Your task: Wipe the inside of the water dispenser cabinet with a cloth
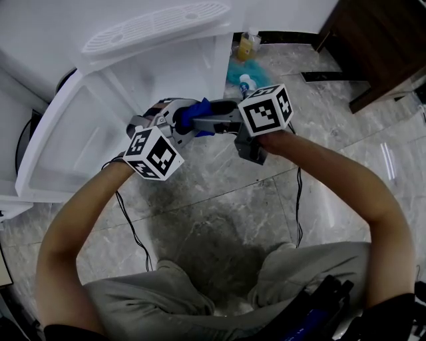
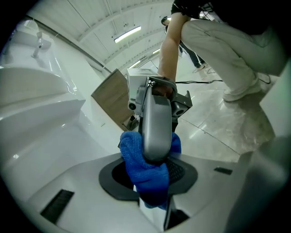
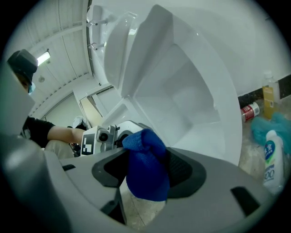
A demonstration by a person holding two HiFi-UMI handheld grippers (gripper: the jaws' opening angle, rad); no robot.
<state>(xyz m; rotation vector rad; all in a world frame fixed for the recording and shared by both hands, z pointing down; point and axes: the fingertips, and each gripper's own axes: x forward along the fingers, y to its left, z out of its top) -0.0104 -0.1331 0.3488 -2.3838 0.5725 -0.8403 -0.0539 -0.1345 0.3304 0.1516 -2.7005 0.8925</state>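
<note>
Where the person's grey trousers (image 1: 200, 300) end, bare marble floor (image 1: 219, 200) lies open between the knees and the grippers, crossed only by thin black cables (image 1: 130, 220) on either side. Both forearms reach forward and meet over that floor. The left gripper (image 2: 150, 179) and the right gripper (image 3: 145, 175) point at each other, tips overlapping, and the blue cloth (image 2: 136, 159) is bunched between them. The left fingers are clamped on the cloth, its tail hanging below them. The right fingers stand wider, one grey finger (image 2: 155, 127) pressed into the front of the wad so that cloth bulges on both sides of it.

The cloth sits outside the cabinet (image 1: 160, 86), just in front of its opening. The white door (image 1: 60, 133) is swung out to the left, its long edge close beside the left gripper; the cabinet's right edge rises just beyond the right gripper. Smooth white walls show inside the cabinet. Above the opening lies the slotted drip grille (image 1: 156, 26) of the water dispenser (image 1: 100, 13).

On the floor to the right of the dispenser stand a white bottle (image 3: 271, 157), a red can (image 3: 249, 110) on its side and a yellow bottle (image 1: 246, 46), with a teal rag (image 1: 233, 70) among them. Further right, well apart, is dark wooden furniture (image 1: 379, 46), with open floor in front of it
</note>
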